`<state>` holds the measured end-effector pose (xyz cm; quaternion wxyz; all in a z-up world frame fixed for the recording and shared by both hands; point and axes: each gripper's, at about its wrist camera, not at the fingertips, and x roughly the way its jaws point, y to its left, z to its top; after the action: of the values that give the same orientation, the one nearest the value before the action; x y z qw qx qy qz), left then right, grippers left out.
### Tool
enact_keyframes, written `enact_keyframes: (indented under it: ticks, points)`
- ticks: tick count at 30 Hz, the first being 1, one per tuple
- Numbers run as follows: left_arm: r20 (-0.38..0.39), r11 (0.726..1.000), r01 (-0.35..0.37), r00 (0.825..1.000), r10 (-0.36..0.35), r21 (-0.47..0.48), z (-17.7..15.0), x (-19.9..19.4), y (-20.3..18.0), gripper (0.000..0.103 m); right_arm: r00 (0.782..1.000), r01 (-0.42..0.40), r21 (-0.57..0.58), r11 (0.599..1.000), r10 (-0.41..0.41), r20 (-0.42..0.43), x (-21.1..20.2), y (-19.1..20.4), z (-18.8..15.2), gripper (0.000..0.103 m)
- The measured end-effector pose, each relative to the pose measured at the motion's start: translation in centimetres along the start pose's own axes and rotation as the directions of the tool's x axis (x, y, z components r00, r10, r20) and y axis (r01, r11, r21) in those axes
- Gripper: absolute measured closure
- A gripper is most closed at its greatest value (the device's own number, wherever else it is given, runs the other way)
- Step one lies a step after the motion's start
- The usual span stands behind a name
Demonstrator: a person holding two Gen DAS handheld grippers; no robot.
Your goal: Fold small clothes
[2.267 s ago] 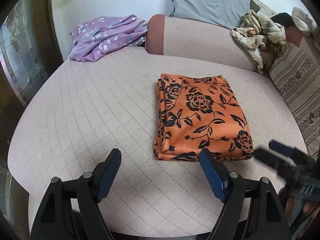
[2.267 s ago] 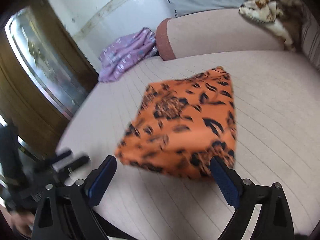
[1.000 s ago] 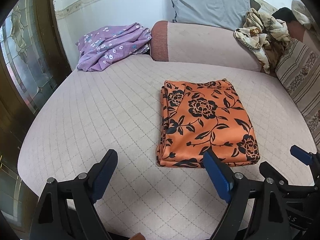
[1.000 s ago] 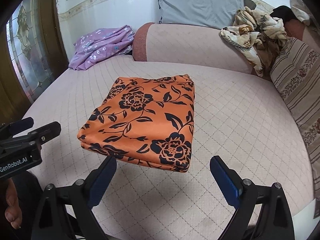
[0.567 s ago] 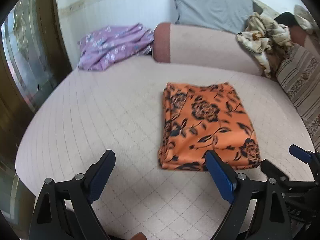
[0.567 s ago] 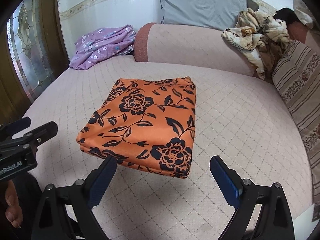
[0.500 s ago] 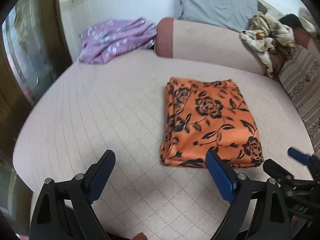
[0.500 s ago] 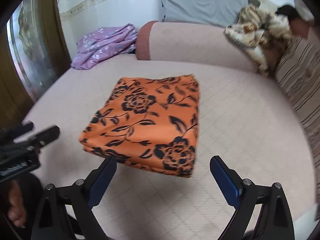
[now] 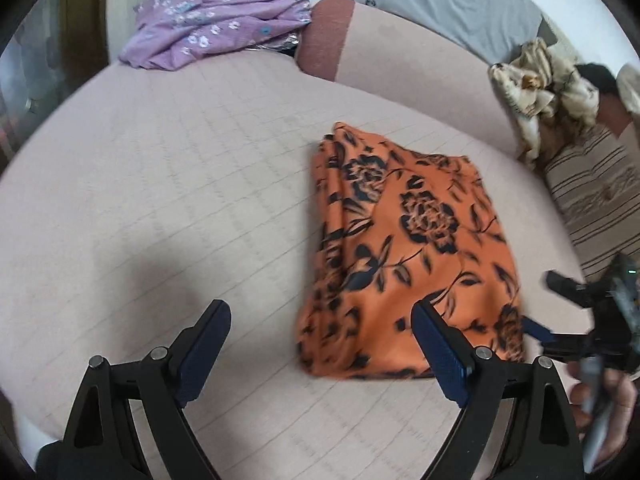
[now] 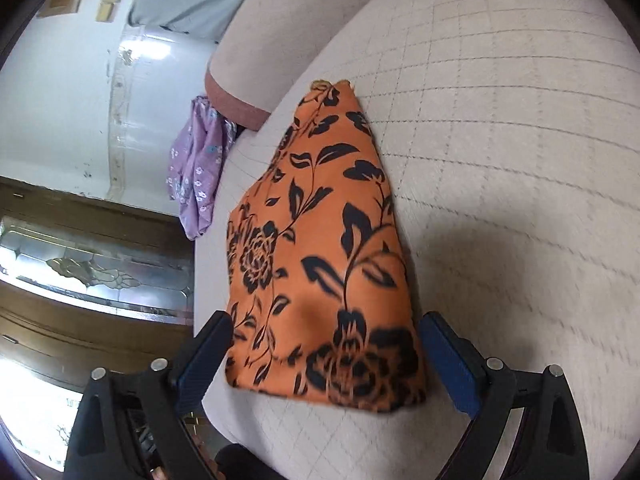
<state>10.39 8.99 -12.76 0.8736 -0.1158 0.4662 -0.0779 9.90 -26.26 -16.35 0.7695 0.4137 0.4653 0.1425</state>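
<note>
A folded orange cloth with black flowers [image 9: 408, 240] lies on the quilted pink bed [image 9: 180, 184]. My left gripper [image 9: 320, 320] is open and hovers low over the cloth's near left corner, nothing between its pads. In the right wrist view the picture is rolled, and the cloth [image 10: 320, 260] runs away from me. My right gripper [image 10: 326, 344] is open, with the cloth's near edge showing between its blue pads; no pad presses on it. From the left wrist view, the right gripper [image 9: 546, 304] appears blurred at the cloth's near right corner, held by a hand [image 9: 604, 404].
A purple floral garment [image 9: 212, 20] lies at the back left. A pink bolster [image 9: 400, 68], a grey pillow [image 9: 460, 4], a crumpled cream cloth [image 9: 536, 92] and a striped cushion [image 9: 592, 200] line the back and right. A wood and glass door [image 10: 80, 272] stands past the bed's edge.
Both grippers have come down and closer to the orange cloth. The right gripper has rolled strongly, tilting its view. The cloth lies where it was.
</note>
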Motion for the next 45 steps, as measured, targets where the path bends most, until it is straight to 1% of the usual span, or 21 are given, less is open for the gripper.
enact_keyframes:
  ticks: [5, 7, 8, 10, 12, 13, 14, 15, 16, 18, 21, 22, 27, 29, 30, 32, 35, 39, 42, 44, 45]
  points:
    - [-0.096, 0.999, -0.016, 0.995, 0.013, -0.03, -0.6, 4.2, 0.6, 0.013, 0.998, 0.066, -0.017, 0.998, -0.066, -0.01, 3.3, -0.2, 1.8, 0.009]
    - [-0.11, 0.999, -0.015, 0.994, 0.01, -0.038, -1.4, 5.0, 1.0, 0.026, 0.997, 0.05, -0.039, 0.998, -0.052, -0.048, 4.5, 0.0, 1.8, 0.042]
    - [-0.087, 1.0, -0.016, 0.996, 0.013, -0.027, -1.6, 4.6, 0.9, 0.029, 0.993, 0.089, -0.084, 0.992, -0.095, -0.069, 4.9, 0.7, 1.4, 0.047]
    - [-0.095, 1.0, 0.019, 0.995, -0.02, -0.01, -1.9, 4.4, 0.5, 0.055, 0.972, 0.216, -0.276, 0.936, -0.232, -0.024, 4.7, 3.6, 0.3, 0.062]
    - [-0.097, 1.0, 0.014, 0.995, -0.015, -0.008, -2.4, 4.7, 0.0, 0.055, 0.93, 0.351, -0.479, 0.805, -0.36, 0.076, 4.3, 6.3, -1.7, 0.063]
    - [-0.1, 1.0, -0.001, 0.995, 0.002, 0.004, -2.5, 5.0, -0.3, 0.055, 0.913, 0.383, -0.511, 0.77, -0.399, 0.083, 4.9, 6.0, -2.1, 0.061]
    - [-0.098, 1.0, -0.015, 0.995, 0.016, 0.02, -2.5, 4.9, -0.7, 0.055, 0.904, 0.388, -0.483, 0.785, -0.425, 0.035, 5.9, 4.3, -1.6, 0.059]
    - [-0.102, 0.999, -0.02, 0.995, 0.023, 0.036, -2.3, 4.4, -1.1, 0.055, 0.936, 0.325, -0.393, 0.86, -0.353, 0.003, 5.4, 2.8, -0.7, 0.054]
    - [-0.103, 1.0, -0.007, 0.995, 0.01, 0.029, -2.0, 3.9, -1.2, 0.056, 0.951, 0.288, -0.35, 0.892, -0.309, -0.005, 4.8, 2.5, -0.3, 0.044]
    - [-0.051, 0.999, 0.019, 0.999, -0.017, 0.035, -0.9, 2.2, -1.3, 0.054, 0.973, 0.222, -0.301, 0.927, -0.231, 0.005, 3.2, 2.9, 0.4, 0.028]
    - [0.034, 0.998, 0.004, 0.999, -0.006, 0.059, 1.8, 1.4, -1.7, 0.031, 0.992, 0.121, -0.229, 0.966, -0.109, 0.061, 1.0, 3.0, 2.5, 0.02]
    - [0.028, 0.998, 0.01, 1.0, -0.012, 0.059, 2.9, 2.1, -1.6, 0.031, 0.993, 0.102, -0.198, 0.975, -0.088, 0.078, 0.7, 2.8, 3.3, 0.019]
    - [-0.098, 0.998, 0.011, 0.995, -0.005, 0.067, 5.5, 7.4, -1.0, 0.036, 0.997, 0.072, -0.097, 0.993, -0.071, 0.015, 5.0, 0.7, 7.9, 0.019]
    - [-0.15, 0.999, 0.01, 0.989, -0.005, 0.03, 5.5, 9.1, -0.3, 0.044, 0.997, 0.041, -0.062, 0.997, -0.044, -0.055, 7.6, -0.2, 8.7, 0.031]
    - [-0.139, 1.0, 0.012, 0.99, -0.008, 0.025, 5.6, 9.1, -0.3, 0.045, 0.995, 0.07, -0.104, 0.992, -0.077, -0.066, 8.6, 0.4, 8.8, 0.048]
    - [-0.108, 0.998, -0.012, 0.994, 0.02, 0.068, 5.5, 8.9, -0.8, 0.046, 0.985, 0.154, -0.264, 0.952, -0.168, -0.031, 8.9, 3.2, 8.1, 0.053]
    - [-0.082, 0.994, -0.038, 0.996, 0.047, 0.106, 5.3, 8.1, -2.0, 0.047, 0.959, 0.26, -0.354, 0.898, -0.282, -0.012, 10.0, 3.7, 7.5, 0.054]
    - [0.03, 0.981, -0.065, 0.998, 0.061, 0.182, 5.8, 5.9, -4.5, 0.047, 0.985, 0.164, -0.278, 0.947, -0.173, -0.01, 8.7, 3.4, 8.3, 0.038]
    - [-0.087, 0.978, -0.103, 0.989, 0.121, 0.183, 5.6, 9.1, -4.5, 0.046, 0.992, 0.113, -0.179, 0.977, -0.1, 0.083, 7.5, 2.3, 10.0, 0.019]
    - [-0.11, 0.99, -0.076, 0.99, 0.089, 0.119, 5.7, 10.1, -3.5, 0.042, 0.992, 0.111, -0.066, 0.992, -0.107, 0.061, 9.1, 0.4, 11.5, 0.022]
    - [-0.11, 0.992, -0.07, 0.99, 0.082, 0.107, 5.8, 9.9, -3.4, 0.042, 0.993, 0.122, -0.053, 0.991, -0.121, 0.017, 10.3, 0.0, 11.7, 0.04]
